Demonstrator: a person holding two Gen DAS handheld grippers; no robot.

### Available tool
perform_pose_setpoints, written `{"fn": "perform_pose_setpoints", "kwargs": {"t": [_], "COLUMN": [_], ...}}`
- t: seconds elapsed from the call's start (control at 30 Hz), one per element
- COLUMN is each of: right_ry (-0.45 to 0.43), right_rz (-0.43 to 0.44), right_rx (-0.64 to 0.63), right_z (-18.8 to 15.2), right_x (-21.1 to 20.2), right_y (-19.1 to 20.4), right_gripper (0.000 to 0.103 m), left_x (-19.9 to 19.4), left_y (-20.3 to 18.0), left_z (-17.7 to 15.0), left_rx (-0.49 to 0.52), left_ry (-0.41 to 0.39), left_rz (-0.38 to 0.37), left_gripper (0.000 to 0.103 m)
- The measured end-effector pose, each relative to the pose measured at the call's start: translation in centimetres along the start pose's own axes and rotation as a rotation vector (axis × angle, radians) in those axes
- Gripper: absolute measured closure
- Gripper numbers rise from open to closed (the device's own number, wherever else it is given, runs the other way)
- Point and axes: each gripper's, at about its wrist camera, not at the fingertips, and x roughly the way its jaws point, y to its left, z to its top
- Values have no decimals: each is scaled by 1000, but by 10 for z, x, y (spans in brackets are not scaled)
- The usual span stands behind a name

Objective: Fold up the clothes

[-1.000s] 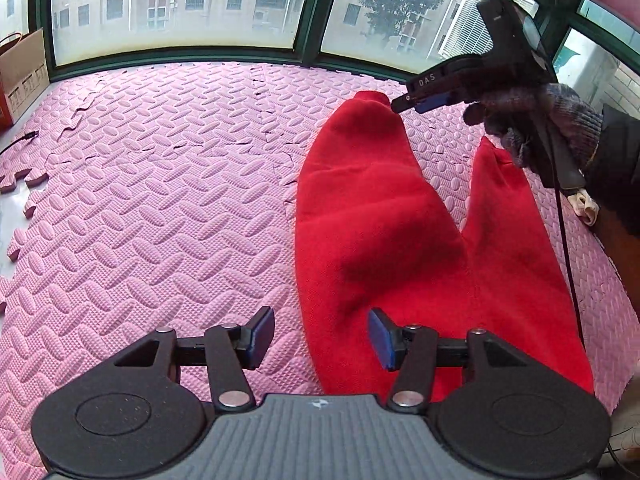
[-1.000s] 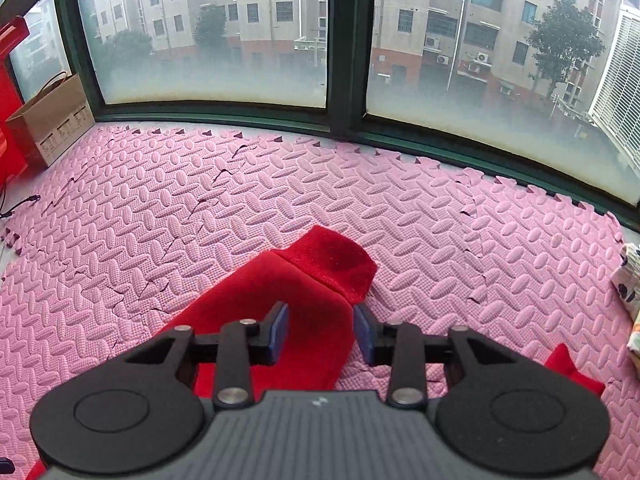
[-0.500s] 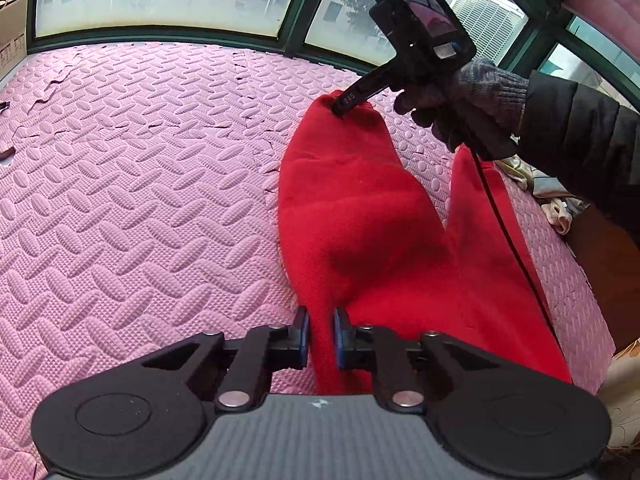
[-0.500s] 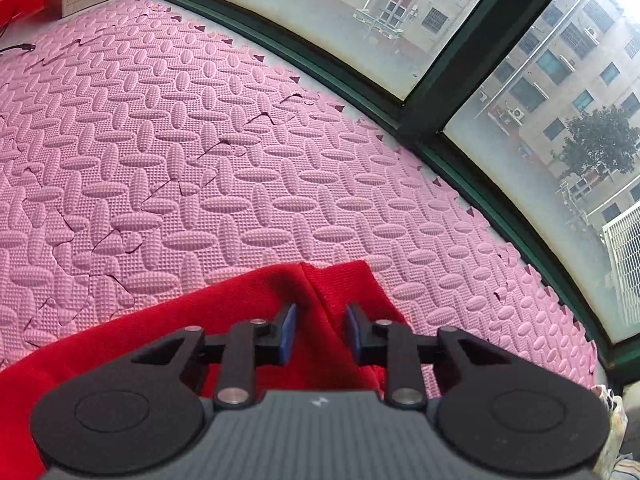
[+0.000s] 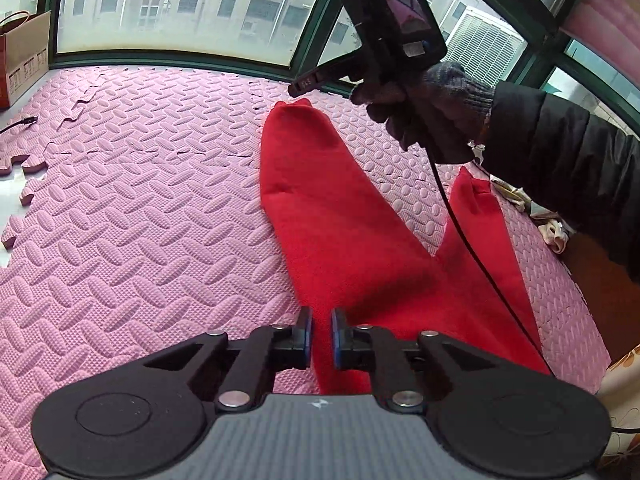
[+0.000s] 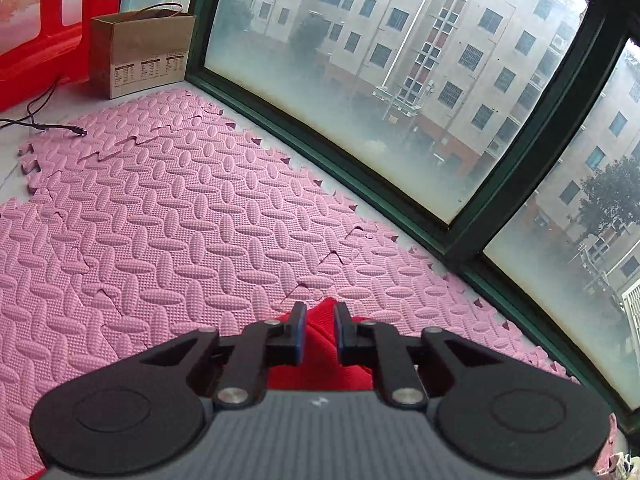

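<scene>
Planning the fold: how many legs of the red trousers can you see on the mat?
2. The longer leg runs toward the window, its cuff pinched in the right gripper. The other leg lies to its right, below the gloved hand.

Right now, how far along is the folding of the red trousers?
Barely started: the red trousers still lie spread, legs apart, on the pink mat. In hand: left gripper pinches the waist end, right gripper a leg cuff. No fold shows yet; all folding remains.
</scene>
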Motion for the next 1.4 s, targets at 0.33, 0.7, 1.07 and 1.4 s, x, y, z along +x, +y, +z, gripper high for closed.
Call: {"fn": "perform_pose_setpoints", "kwargs": {"t": [0.33, 0.7, 1.07, 1.4], "right_ry": [156, 179, 80, 12], "right_rz": [167, 267, 281, 129], "right_rx": [-8, -35, 4, -141], "right_z": [-50, -156, -224, -258], "right_x": [-70, -165, -273, -285], "right_y": [13, 72, 112, 173], "right_gripper": [75, 71, 55, 57], "left_x": [6, -11, -49, -32], "left_y": [-4, 1, -38, -65], "left_z": [-1, -21, -75, -110], "left_rx": [-7, -57, 94, 229], "left_ry": [-5, 9, 65, 83], "left_rz": [14, 47, -30, 86], "left_gripper": [81, 68, 51, 52]}}
